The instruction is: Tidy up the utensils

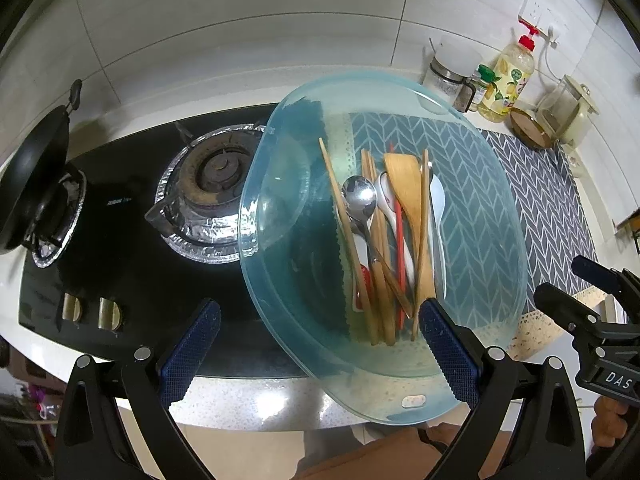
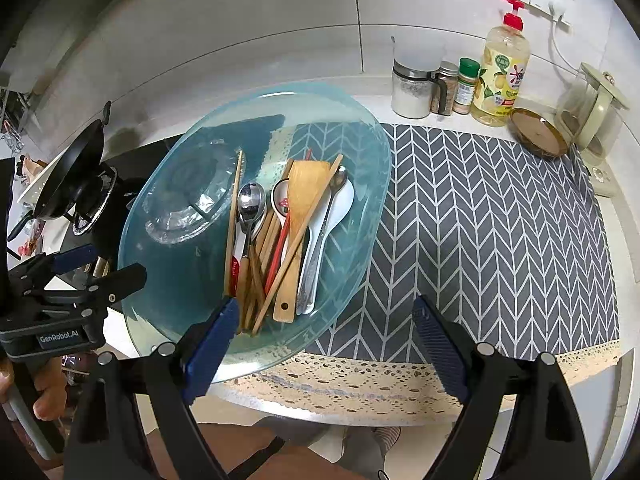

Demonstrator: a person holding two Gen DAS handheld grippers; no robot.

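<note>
A clear blue plastic basin (image 1: 480,240) (image 2: 180,280) lies across the stove's right side and the grey mat. In it is a heap of utensils: a metal spoon (image 1: 360,196) (image 2: 251,202), a wooden spatula (image 1: 404,184) (image 2: 304,200), white ceramic spoons (image 2: 340,204), wooden chopsticks (image 1: 344,216) and a red chopstick (image 1: 399,240). My left gripper (image 1: 320,344) is open above the basin's near rim, its right finger over the handle ends. My right gripper (image 2: 326,348) is open too, left finger over the near rim, right finger over the mat. Neither holds anything.
A black glass gas stove (image 1: 120,220) with a foil-lined burner (image 1: 216,168) and a black pan (image 1: 36,184) lies to the left. Spice jars (image 2: 444,88), a soap bottle (image 2: 504,76), a round wooden lid (image 2: 536,132) and a kettle (image 2: 592,120) line the back right. The herringbone mat (image 2: 500,220) is bare.
</note>
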